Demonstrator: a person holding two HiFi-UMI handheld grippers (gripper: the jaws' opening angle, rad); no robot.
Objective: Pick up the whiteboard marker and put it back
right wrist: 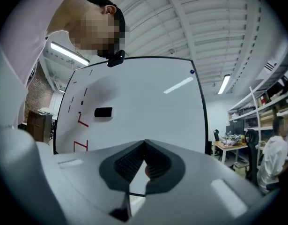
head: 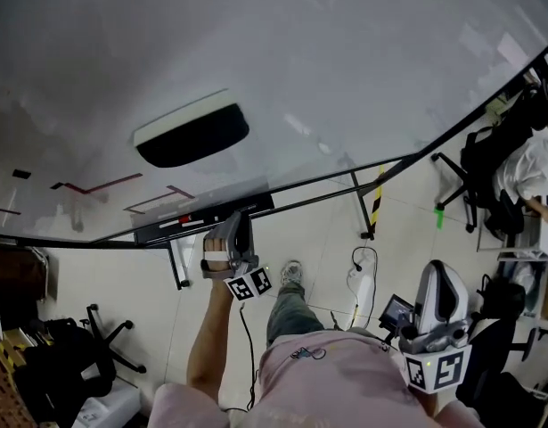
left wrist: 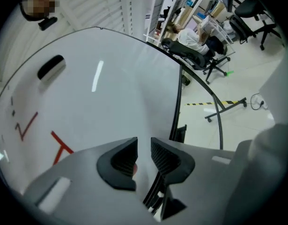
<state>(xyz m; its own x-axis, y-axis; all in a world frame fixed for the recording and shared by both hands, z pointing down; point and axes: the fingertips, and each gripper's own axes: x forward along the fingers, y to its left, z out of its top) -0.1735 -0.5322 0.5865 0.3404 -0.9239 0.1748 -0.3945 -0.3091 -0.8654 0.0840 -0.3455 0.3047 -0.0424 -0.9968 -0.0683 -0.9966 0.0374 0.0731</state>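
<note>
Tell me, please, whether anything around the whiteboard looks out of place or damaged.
Nothing stands out. The black rectangular eraser sits flat on the large white whiteboard, and the black tray runs straight along its lower edge.

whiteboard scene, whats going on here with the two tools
A person stands at a whiteboard with a tool in each hand. The left tool is up at the tray under the board, jaws apart with nothing in them; a red marker seems to lie in that tray. The right tool hangs low by the person's side, shut and empty.
</note>
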